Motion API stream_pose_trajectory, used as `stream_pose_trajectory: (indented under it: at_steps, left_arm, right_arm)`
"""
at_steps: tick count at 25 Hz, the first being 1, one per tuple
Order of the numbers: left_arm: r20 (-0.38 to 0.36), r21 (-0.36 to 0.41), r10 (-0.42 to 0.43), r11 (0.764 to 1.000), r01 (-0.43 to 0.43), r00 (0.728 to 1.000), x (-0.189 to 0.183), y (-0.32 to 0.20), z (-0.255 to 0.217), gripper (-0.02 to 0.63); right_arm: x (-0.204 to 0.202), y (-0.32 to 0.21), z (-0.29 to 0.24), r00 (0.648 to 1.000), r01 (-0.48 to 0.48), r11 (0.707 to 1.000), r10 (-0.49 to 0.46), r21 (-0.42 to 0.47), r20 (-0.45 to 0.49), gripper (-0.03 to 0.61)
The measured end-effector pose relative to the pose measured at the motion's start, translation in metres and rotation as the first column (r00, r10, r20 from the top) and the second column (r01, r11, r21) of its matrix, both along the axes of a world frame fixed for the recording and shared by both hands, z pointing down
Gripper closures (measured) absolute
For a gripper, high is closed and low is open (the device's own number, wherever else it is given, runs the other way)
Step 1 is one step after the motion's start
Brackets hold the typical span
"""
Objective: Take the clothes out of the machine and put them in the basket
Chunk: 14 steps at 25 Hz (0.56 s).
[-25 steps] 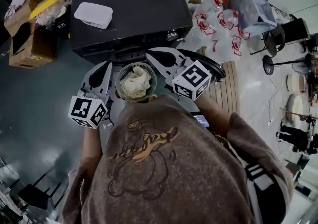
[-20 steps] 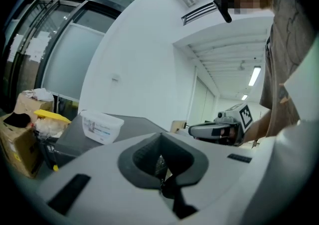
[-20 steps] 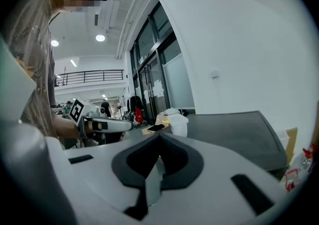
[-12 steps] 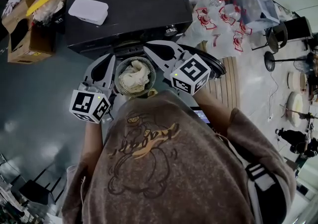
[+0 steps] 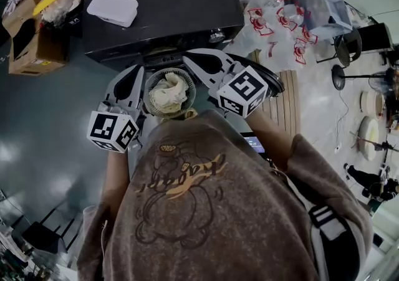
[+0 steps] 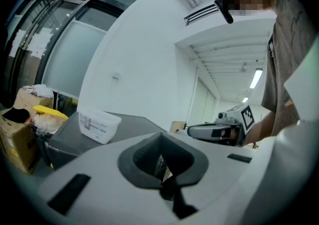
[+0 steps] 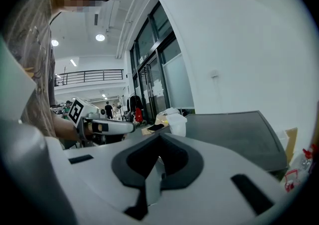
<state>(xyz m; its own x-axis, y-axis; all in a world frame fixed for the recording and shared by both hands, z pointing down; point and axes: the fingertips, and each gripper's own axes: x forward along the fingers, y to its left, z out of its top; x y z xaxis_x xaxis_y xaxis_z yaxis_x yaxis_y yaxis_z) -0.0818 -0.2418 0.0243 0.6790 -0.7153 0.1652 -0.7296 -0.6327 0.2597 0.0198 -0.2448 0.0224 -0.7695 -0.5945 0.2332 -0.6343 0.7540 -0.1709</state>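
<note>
Both claws closed, nothing held. Left claw (image 5: 132, 80) and right claw (image 5: 190, 60) flank the basket (image 5: 148, 96) mid-frame, with cream clothes (image 5: 167, 91) inside. The machine (image 5: 162, 5) lies just up-frame, so I judge either claw could reach it.

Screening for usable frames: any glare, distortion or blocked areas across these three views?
Head view: sharp, soft glare on the glossy floor, the person's shirt blocking the lower half. Left gripper view: strong fisheye bending, dark corners, bright ceiling light. Right gripper view: same fisheye, ceiling lamp flaring mildly.
</note>
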Motion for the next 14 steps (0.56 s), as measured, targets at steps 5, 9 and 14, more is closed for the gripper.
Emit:
stream_pose_trajectory:
  at_steps: [5,9,14]
  left_arm:
    - [-0.001,0.002,-0.013,1.000,0.013,1.000,-0.0026,0.0044,0.0010,0.607]
    - [0.003,0.010,-0.020,1.000,0.020,1.000,-0.0031,0.0056,-0.0013,0.607]
    - [-0.004,0.014,-0.041,0.999,0.041,0.999,-0.0078,0.0056,-0.0036,0.607]
  right_arm:
    - [-0.0014,0.0008,0.0015,1.000,0.004,1.000,-0.004,0.002,-0.004,0.581]
    - [0.0027,-0.0006,0.0008,1.000,-0.020,1.000,0.020,0.005,0.006,0.581]
    - [0.0027,-0.0014,0.0005,0.999,-0.037,0.999,0.036,0.009,0.013,0.581]
